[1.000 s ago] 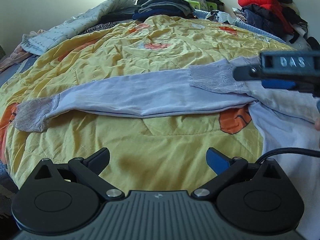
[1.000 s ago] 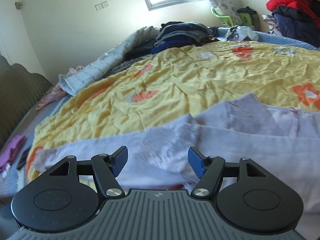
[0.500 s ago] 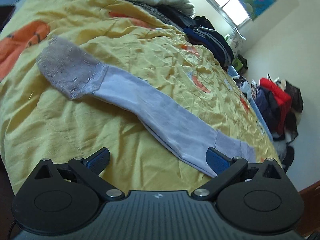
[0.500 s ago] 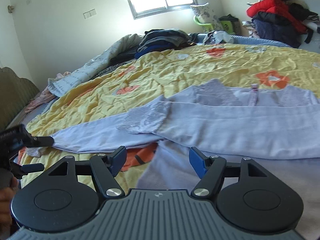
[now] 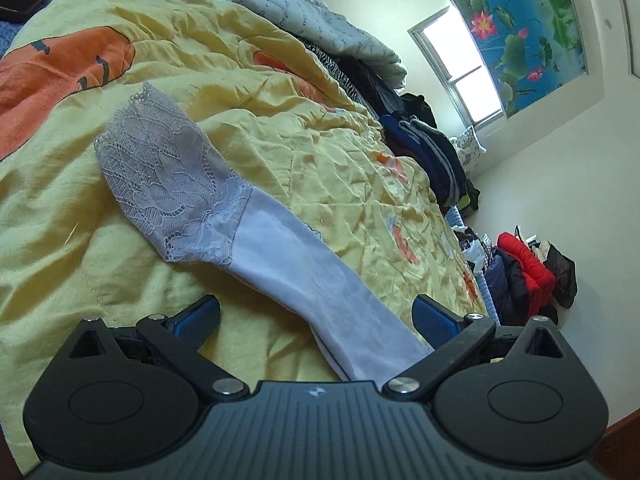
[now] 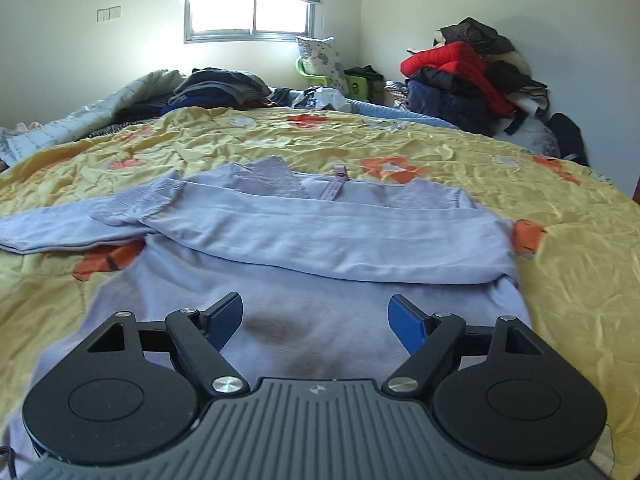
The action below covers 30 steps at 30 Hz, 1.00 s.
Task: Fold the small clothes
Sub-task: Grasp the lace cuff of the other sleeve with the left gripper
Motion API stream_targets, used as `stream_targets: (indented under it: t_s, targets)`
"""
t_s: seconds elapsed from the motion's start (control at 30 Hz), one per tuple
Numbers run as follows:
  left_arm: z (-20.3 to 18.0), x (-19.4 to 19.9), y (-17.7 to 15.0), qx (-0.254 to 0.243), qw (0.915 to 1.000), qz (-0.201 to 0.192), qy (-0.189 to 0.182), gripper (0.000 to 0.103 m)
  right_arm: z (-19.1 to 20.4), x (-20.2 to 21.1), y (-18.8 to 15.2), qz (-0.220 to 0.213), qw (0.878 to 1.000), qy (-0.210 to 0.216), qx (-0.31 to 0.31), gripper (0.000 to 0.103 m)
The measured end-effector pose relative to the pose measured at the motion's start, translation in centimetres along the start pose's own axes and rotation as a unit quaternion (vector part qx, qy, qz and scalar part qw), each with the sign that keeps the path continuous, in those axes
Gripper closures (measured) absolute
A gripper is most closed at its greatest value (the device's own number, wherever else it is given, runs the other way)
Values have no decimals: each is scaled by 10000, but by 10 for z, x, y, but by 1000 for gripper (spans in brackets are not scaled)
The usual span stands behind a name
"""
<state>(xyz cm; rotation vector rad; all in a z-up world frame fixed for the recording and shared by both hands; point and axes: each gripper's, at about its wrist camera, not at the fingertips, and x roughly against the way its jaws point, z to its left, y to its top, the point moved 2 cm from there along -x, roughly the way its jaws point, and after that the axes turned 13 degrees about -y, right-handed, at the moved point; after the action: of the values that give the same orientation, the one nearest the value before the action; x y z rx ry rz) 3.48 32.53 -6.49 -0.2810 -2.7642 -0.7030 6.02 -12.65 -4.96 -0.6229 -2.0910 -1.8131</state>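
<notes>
On the bed, over a yellow quilt [image 6: 540, 184] with orange flowers, lies a pale lilac long-sleeved top [image 6: 320, 248], spread flat with its neck toward the window [image 6: 248, 16]. In the right wrist view one sleeve [image 6: 320, 232] is folded across the chest, and its lace cuff rests near the other shoulder; the second sleeve [image 5: 320, 280] stretches out to the side on the quilt and ends in a grey lace cuff [image 5: 168, 184]. The right tongs [image 6: 316, 316] are above the lower body of the top; their jaws have just been opening and now stand wide, with nothing pressed between the blue pads. The left tongs [image 5: 316, 316] are wide too, one pad on each side of the stretched sleeve, which passes between them without being gripped. The left view is strongly tilted. At the far edge of the bed there are folded dark clothes [image 6: 224, 88] and a light blanket [image 5: 312, 20], and a heap of red and dark jackets [image 6: 460, 76] stands in the corner.
</notes>
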Motion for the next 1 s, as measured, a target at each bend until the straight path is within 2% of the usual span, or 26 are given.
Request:
stream_targets:
  t_s: [0.4,0.57,0.6,0.67,0.73,0.8,0.87,0.93,1.0]
  targets:
    - [15,-11,21,769,9934,-845,-142,1,-2,-1,-2,52,9999,72,-54,22]
    - [13,-19,24,673,9930,-974,12,1,1,-3,-3,117,9999,62,-6,17]
    - [12,-20,24,636,9932,-975,34,5,1,-3,-3,122,9999,63,-10,17]
    - [14,-24,25,636,9938,-908,108,24,0,-4,-3,134,9999,71,-31,16]
    - [21,-28,26,736,9938,-819,140,55,0,-5,-3,169,9998,77,-50,15]
    - [30,-27,26,912,9920,-864,109,67,-1,-6,-3,198,9998,86,-56,15]
    - [36,-27,26,1014,9910,-873,86,75,0,-7,-3,205,9997,92,-44,15]
    - [39,-27,25,1015,9909,-877,149,89,1,-8,-3,225,9997,99,-26,14]
    - [40,-27,23,925,9916,-888,172,93,2,-8,-4,247,9996,105,-21,14]
